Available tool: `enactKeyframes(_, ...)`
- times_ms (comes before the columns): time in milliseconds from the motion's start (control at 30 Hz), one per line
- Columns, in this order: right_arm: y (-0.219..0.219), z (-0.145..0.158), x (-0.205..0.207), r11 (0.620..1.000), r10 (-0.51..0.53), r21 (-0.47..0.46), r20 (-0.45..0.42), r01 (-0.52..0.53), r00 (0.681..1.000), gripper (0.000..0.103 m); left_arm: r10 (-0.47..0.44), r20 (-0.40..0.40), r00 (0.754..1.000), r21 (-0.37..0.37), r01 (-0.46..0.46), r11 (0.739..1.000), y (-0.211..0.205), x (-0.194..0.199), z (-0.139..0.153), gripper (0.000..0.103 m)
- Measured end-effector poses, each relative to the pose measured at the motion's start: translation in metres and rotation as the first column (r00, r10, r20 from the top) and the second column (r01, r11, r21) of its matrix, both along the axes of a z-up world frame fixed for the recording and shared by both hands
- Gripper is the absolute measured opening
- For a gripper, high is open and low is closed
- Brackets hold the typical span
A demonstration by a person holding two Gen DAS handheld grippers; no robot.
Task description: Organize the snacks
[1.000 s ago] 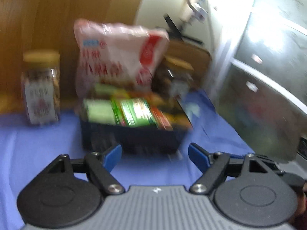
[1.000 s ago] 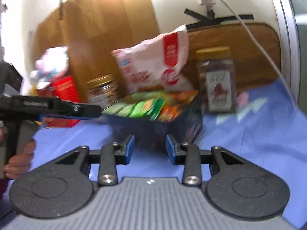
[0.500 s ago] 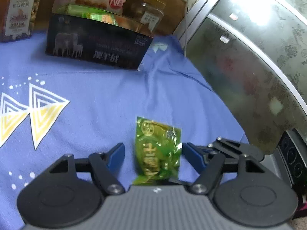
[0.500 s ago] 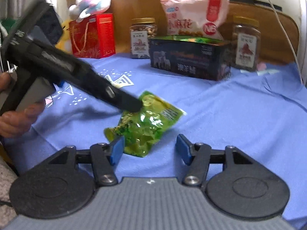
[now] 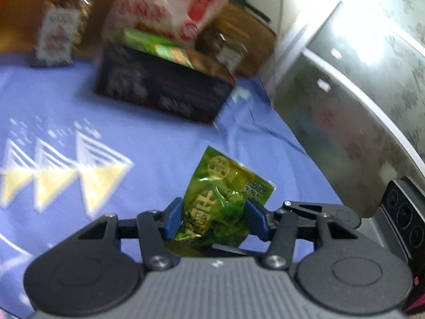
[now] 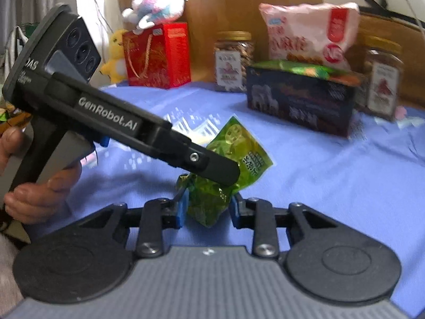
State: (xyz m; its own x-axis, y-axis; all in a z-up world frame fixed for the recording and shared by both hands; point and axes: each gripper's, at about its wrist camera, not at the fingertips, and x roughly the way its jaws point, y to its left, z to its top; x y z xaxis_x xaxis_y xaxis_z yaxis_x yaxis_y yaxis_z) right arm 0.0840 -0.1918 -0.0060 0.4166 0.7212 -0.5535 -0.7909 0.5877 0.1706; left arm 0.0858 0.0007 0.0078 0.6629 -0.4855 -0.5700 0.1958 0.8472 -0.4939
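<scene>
Far left in the right wrist view, a person's hand (image 6: 39, 194) grips the handle of the left gripper (image 6: 228, 175), whose long black arm slants down to the right onto the green snack packet (image 6: 239, 148). In its own view the left gripper (image 5: 215, 219) has its blue pads (image 5: 172, 219) pressed against both sides of the packet (image 5: 225, 188), so it has hold of it; its jaws have just been closing. The right gripper (image 6: 208, 208) sits at the packet's lower end, blue pads on either side of the crumpled foil and seemingly touching it (blur makes the contact hard to judge); its jaws have also just been closing.

The packet is tilted, its printed end raised toward the back, over the blue cloth (image 6: 332, 172) covering the table; whether its lower end still rests on the cloth I cannot tell.

Behind, from left to right: a yellow plush (image 6: 115, 55), a red gift bag (image 6: 159, 55) with a pink-and-white plush (image 6: 156, 8) on top, a jar (image 6: 233, 61), the dark box (image 6: 300, 103) filled with snack packets, a pink bag (image 6: 308, 32) leaning behind it, and a second jar (image 6: 382, 77).

Half a second earlier the packet lay flatter on the cloth with both grippers' jaws spread wider around it
</scene>
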Motion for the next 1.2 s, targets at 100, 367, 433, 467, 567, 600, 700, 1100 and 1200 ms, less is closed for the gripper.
enactKeyframes(100,0.020,0.002,0.015,0.999,0.050,-0.005,0.028,-0.050,0.998,0.035,0.076,0.012,0.997,-0.007,-0.076,0.997,0.018,0.004,0.003,0.052)
enactKeyframes(367,0.036,-0.015,0.033,0.996,0.089,-0.010,-0.016,-0.089,0.996,0.037,0.161,0.017,0.987,0.004,-0.161,0.987,0.031,0.013,-0.021,0.054)
enactKeyframes(433,0.033,-0.015,0.035,0.996,0.084,0.003,-0.041,-0.084,0.996,0.037,0.160,0.032,0.987,0.019,-0.161,0.987,0.029,0.014,-0.021,0.054)
enactKeyframes(467,0.033,-0.015,0.036,0.997,0.082,0.006,-0.046,-0.082,0.996,0.037,0.159,0.036,0.987,0.022,-0.160,0.987,0.029,0.014,-0.021,0.054)
enactKeyframes(567,0.034,-0.015,0.035,0.996,0.085,0.008,-0.047,-0.085,0.995,0.039,0.160,0.035,0.986,0.010,-0.161,0.987,0.030,0.012,-0.022,0.054)
enactKeyframes(600,0.033,-0.014,0.035,0.996,0.090,0.009,-0.048,-0.089,0.995,0.041,0.161,0.035,0.986,0.008,-0.161,0.987,0.030,0.011,-0.022,0.054)
enactKeyframes(700,0.035,-0.014,0.032,0.995,0.100,0.002,-0.040,-0.100,0.994,0.044,0.159,0.043,0.986,0.021,-0.160,0.987,0.027,0.011,-0.022,0.055)
enactKeyframes(1100,0.043,-0.013,0.024,0.994,0.078,-0.079,0.030,-0.075,0.997,0.064,0.159,0.043,0.986,0.012,-0.160,0.987,0.029,0.010,-0.023,0.055)
enactKeyframes(1200,0.043,-0.013,0.024,0.994,0.073,-0.080,0.030,-0.071,0.997,0.065,0.160,0.043,0.986,0.012,-0.161,0.987,0.029,0.010,-0.023,0.055)
